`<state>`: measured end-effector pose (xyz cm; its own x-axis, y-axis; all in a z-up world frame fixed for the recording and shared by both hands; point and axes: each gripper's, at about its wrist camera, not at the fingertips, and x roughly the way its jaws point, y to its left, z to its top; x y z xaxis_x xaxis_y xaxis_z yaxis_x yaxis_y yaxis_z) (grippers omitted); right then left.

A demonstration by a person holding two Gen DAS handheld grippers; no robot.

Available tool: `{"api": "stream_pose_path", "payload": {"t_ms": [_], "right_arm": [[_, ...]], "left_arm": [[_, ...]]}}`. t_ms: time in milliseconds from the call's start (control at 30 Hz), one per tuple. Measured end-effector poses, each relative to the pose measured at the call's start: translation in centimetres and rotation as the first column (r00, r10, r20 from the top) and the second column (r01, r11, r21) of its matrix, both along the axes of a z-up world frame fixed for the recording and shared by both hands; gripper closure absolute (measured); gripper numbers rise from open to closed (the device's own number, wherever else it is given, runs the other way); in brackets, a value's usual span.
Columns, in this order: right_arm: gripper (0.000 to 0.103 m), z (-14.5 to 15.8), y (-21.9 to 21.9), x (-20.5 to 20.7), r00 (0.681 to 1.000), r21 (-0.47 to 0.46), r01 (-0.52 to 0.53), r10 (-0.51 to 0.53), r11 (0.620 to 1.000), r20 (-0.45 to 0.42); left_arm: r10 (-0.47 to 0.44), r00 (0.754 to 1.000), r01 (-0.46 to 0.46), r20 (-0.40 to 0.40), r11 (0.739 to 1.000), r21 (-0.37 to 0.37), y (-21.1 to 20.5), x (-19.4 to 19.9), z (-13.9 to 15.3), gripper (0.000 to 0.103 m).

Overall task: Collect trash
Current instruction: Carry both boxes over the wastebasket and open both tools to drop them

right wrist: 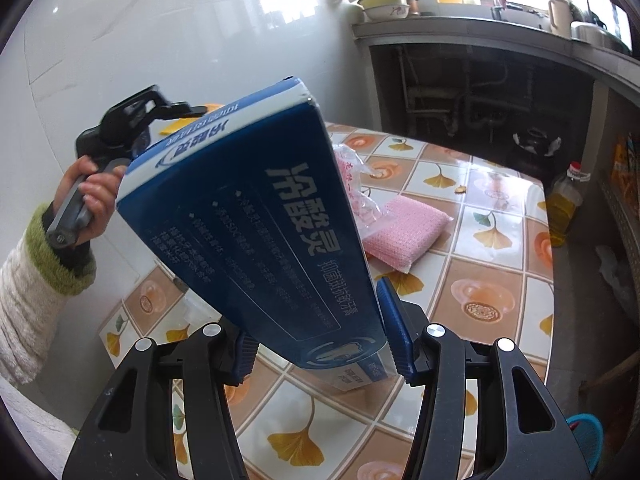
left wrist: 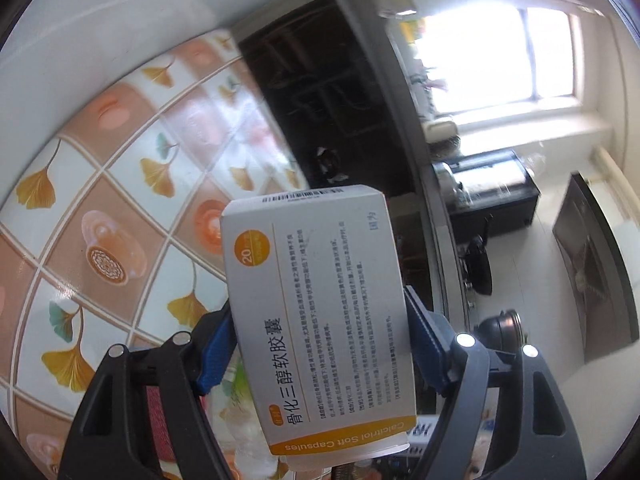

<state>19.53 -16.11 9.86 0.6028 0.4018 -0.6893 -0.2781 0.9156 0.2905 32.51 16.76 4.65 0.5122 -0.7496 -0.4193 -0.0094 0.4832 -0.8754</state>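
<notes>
Two boxes in hand, one per claw. Left claw pinches the white capsule box across its narrow sides, blue pads flat on the cardboard, box held up off the table. Right claw clamps the blue toothpaste box near its lower end, the long body sticking up and away, above the table. Both look like light, thin card, likely empty: stiff along the edges, easy to crush on the broad faces, so grip on the narrow sides is right. The toothpaste box is long, so an end grip gives leverage to swing; mid-length would be steadier. Printed card is slick, pads need full contact. Pink sponge and crinkled plastic wrapper lie on the table beyond; wrapper is soft and floppy, so pinch a bunched fold.
</notes>
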Motion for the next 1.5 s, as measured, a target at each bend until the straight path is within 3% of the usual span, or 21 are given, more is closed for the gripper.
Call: {"api": "stream_pose_path", "payload": {"t_ms": [200, 333, 467, 567, 700, 933, 1033, 1100, 1200, 1300, 1433, 1500], "right_arm": [[0.052, 2.0, -1.4, -2.1, 0.998, 0.033, 0.042, -0.044, 0.999, 0.048], [0.053, 3.5, -3.0, -4.4, 0.992, 0.054, 0.093, -0.097, 0.994, 0.084], [0.053, 4.9, -5.9, -7.8, 0.976, 0.07, 0.176, -0.183, 0.982, 0.121], [0.053, 5.7, -8.5, -10.7, 0.954, 0.065, 0.262, -0.269, 0.963, 0.136], [0.053, 6.2, -12.9, -15.3, 0.903, 0.036, 0.407, -0.408, 0.913, 0.134], [0.053, 3.9, -19.8, -23.2, 0.753, -0.049, 0.657, -0.652, 0.752, 0.094], [0.053, 1.4, -22.0, -26.0, 0.693, -0.042, 0.721, -0.72, 0.692, 0.025], [0.053, -0.4, -23.2, -27.2, 0.658, -0.041, 0.752, -0.753, 0.658, -0.015], [0.053, -3.5, -25.2, -28.8, 0.611, -0.029, 0.788, -0.787, 0.615, -0.084], [0.053, -7.0, -27.1, -28.3, 0.572, -0.051, 0.811, -0.807, 0.583, -0.145], [0.053, -10.4, -29.9, -27.4, 0.532, -0.078, 0.827, -0.821, 0.556, -0.206], [0.052, -12.2, -31.2, -27.5, 0.518, -0.08, 0.833, -0.823, 0.547, -0.234]], "left_arm": [[-0.095, 0.985, 0.087, 0.144, 0.994, 0.064, -3.4, -4.7, 4.9, 0.03], [-0.174, 0.965, 0.16, 0.194, 0.983, 0.087, -6.8, -7.0, 6.6, 0.03], [-0.277, 0.931, 0.25, 0.239, 0.959, 0.136, -11.8, -8.7, 8.2, 0.03], [-0.378, 0.882, 0.335, 0.283, 0.923, 0.189, -16.3, -9.9, 8.8, 0.029], [-0.507, 0.808, 0.449, 0.302, 0.86, 0.242, -24.1, -11.7, 8.5, 0.029], [-0.682, 0.696, 0.628, 0.224, 0.73, 0.271, -37.1, -13.3, 5.0, 0.029], [-0.748, 0.641, 0.68, 0.171, 0.657, 0.325, -43.2, -14.5, 3.2, 0.029], [-0.775, 0.618, 0.7, 0.133, 0.619, 0.357, -46.5, -15.1, 1.6, 0.029], [-0.826, 0.562, 0.744, 0.048, 0.53, 0.407, -51.8, -15.8, -1.9, 0.029], [-0.842, 0.534, 0.776, -0.07, 0.456, 0.436, -57.0, -15.9, -6.2, 0.029], [-0.835, 0.525, 0.788, -0.164, 0.403, 0.466, -61.9, -15.4, -10.2, 0.029], [-0.828, 0.527, 0.788, -0.192, 0.392, 0.475, -63.9, -14.9, -11.6, 0.029]]}}
